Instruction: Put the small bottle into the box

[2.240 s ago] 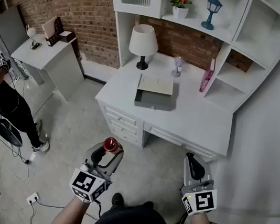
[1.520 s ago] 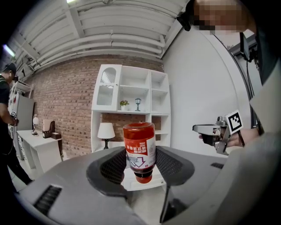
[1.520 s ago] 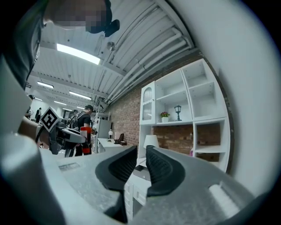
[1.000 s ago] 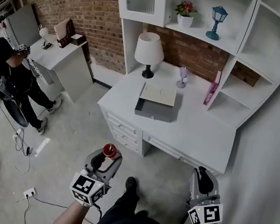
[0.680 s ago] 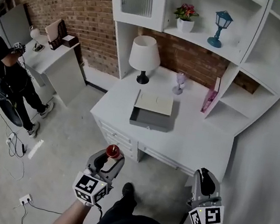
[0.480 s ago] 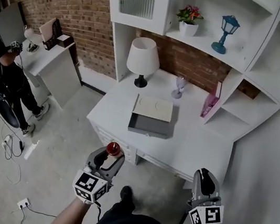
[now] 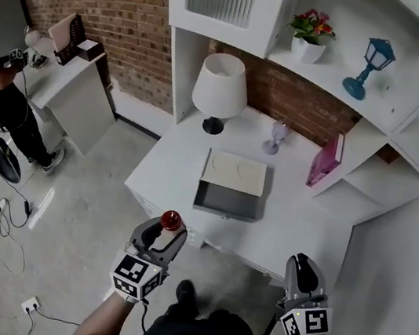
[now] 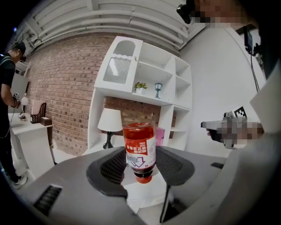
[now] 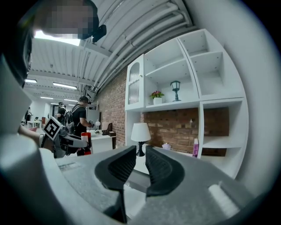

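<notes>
1. We are pinching the small bottle (image 8: 139,149) in the left gripper (image 7: 162,231), lower centre of the head view, short of the desk (image 7: 171,171).
2. We are judging it best to carry it level over the open grey box (image 7: 226,201) at mid-frame before lowering.
3. The right gripper (image 7: 300,270) is idling, jaws pressed together on nothing.
4. The bottle is showing glossy red plastic and a paper label between ribbed pads (image 8: 115,165).

Small bottle (image 8: 139,148), red, white label, gripped by left hand-held gripper (image 8: 141,169), grey box (image 7: 226,200) open on desk (image 7: 304,222)
</notes>
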A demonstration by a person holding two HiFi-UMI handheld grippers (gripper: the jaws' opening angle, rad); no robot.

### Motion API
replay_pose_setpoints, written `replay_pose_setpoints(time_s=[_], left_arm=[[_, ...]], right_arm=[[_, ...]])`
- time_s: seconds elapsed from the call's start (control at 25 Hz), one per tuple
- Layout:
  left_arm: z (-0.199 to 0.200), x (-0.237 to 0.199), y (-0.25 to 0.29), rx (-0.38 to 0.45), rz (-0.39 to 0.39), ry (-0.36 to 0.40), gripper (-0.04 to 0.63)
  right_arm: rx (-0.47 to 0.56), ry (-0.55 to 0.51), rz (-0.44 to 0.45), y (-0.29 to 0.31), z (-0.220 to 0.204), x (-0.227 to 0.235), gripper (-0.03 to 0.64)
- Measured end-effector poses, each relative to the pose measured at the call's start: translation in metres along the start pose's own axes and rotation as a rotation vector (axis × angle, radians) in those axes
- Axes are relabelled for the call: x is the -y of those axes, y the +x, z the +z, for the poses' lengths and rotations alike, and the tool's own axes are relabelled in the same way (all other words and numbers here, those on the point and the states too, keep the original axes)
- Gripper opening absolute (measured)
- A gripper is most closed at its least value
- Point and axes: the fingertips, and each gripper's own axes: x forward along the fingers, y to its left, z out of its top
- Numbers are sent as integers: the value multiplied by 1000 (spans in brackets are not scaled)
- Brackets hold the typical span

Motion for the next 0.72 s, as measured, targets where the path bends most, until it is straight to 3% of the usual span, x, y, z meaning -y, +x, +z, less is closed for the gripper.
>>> replay_pose_setpoints(time_s=[0.28, 0.72], left_arm=[[-13, -5, 48, -56, -35, 30, 204], [-46, -2, 129, -290, 24, 243, 204]], right_arm=[[-42, 41, 31, 39, -17, 29, 58], [-12, 102, 190, 101, -15, 94, 47]])
